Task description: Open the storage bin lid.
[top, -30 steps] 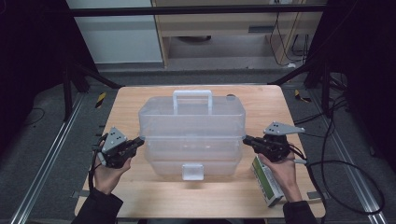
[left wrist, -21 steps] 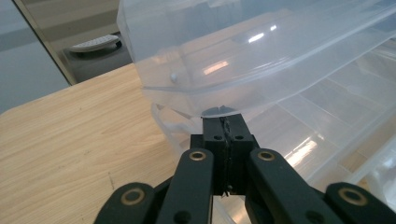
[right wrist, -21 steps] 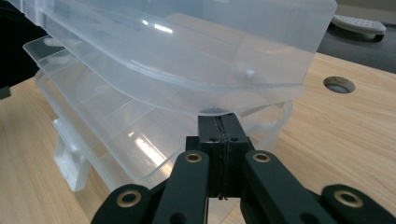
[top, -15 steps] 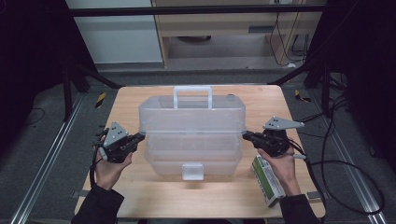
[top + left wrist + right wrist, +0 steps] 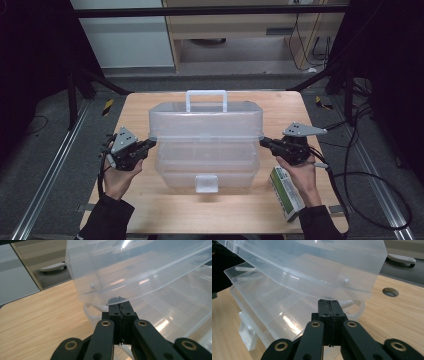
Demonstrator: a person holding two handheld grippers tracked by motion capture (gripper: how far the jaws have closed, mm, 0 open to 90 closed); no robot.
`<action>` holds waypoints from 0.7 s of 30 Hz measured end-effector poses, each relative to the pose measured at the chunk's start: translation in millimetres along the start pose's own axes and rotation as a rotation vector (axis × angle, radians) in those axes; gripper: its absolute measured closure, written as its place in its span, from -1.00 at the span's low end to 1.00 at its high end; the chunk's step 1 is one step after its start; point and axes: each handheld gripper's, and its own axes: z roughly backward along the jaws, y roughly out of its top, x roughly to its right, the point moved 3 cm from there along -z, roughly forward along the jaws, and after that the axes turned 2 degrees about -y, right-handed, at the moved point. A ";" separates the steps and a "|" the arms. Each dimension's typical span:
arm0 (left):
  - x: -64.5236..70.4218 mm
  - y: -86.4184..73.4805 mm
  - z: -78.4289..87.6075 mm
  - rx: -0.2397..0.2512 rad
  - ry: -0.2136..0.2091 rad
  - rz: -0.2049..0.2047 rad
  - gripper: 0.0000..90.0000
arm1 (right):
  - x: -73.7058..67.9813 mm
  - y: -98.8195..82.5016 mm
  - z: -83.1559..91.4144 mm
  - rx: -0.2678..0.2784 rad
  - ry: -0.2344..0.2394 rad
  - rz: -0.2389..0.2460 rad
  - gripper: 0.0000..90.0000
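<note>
While one lid tilts | two claws closed: left claw, right claw | one carton

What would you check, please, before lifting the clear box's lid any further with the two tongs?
1. Left tongs shut, tips under the lid's left edge: ok.
2. Right tongs shut, tips under the lid's right edge: ok.
3. Both sides at a similar height, lid raised level off the box base: ok.
4. Front latch released: ok, it hangs free of the lid.
5. Green carton clear of the box: ok, it lies beside it.
6. Tips firmly seated against the lid: cannot tell.
</note>
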 end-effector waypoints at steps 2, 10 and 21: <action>-0.1 0.0 0.0 0.001 0.001 -0.001 0.98 | 0.1 0.1 -0.1 0.002 -0.002 0.000 1.00; 0.6 0.3 -0.9 0.002 0.003 0.003 0.98 | 1.0 0.3 -1.4 0.013 0.000 0.000 1.00; 2.6 -5.4 -2.3 -0.032 0.017 -0.022 0.86 | -0.4 -1.6 -2.8 0.002 0.009 0.005 1.00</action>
